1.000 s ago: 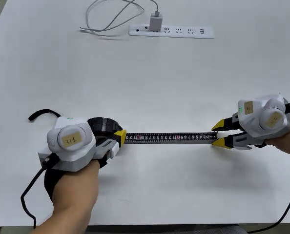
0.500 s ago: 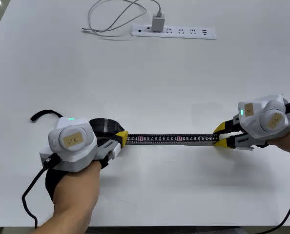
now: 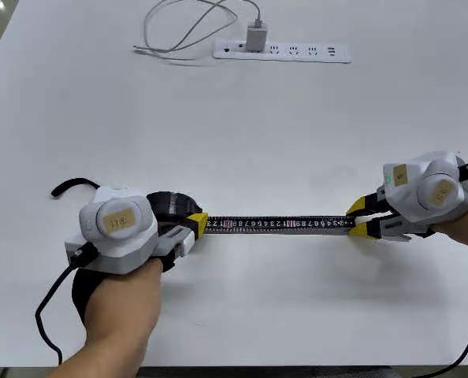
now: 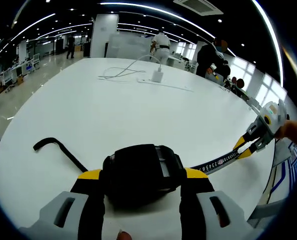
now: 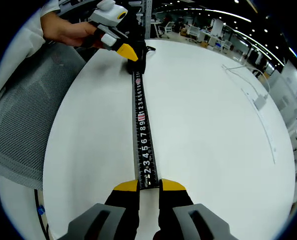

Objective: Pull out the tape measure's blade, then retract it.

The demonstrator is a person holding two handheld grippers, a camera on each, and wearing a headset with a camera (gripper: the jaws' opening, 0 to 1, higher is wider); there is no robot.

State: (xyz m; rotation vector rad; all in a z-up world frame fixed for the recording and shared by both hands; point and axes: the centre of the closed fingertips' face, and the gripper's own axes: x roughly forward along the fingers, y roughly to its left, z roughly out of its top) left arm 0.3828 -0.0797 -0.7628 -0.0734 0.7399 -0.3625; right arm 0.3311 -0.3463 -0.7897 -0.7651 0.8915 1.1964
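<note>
The black tape measure case (image 3: 171,206) (image 4: 141,170) lies on the white table, held between the jaws of my left gripper (image 3: 188,226) (image 4: 142,175), which is shut on it. Its black blade (image 3: 277,224) (image 5: 143,130) (image 4: 218,162) with white numbers stretches flat across the table to the right. My right gripper (image 3: 357,217) (image 5: 148,185) is shut on the blade's end. A black wrist strap (image 3: 65,187) (image 4: 58,148) trails from the case to the left.
A white power strip (image 3: 285,52) with a plugged charger (image 3: 258,35) and a white cable (image 3: 179,31) sits at the table's far edge. A mesh chair (image 5: 23,110) stands beside the table in the right gripper view. People stand far off in the left gripper view.
The blade's shown length is nearly the same. Both grippers keep their grip; the picture has shifted slightly with the head.
</note>
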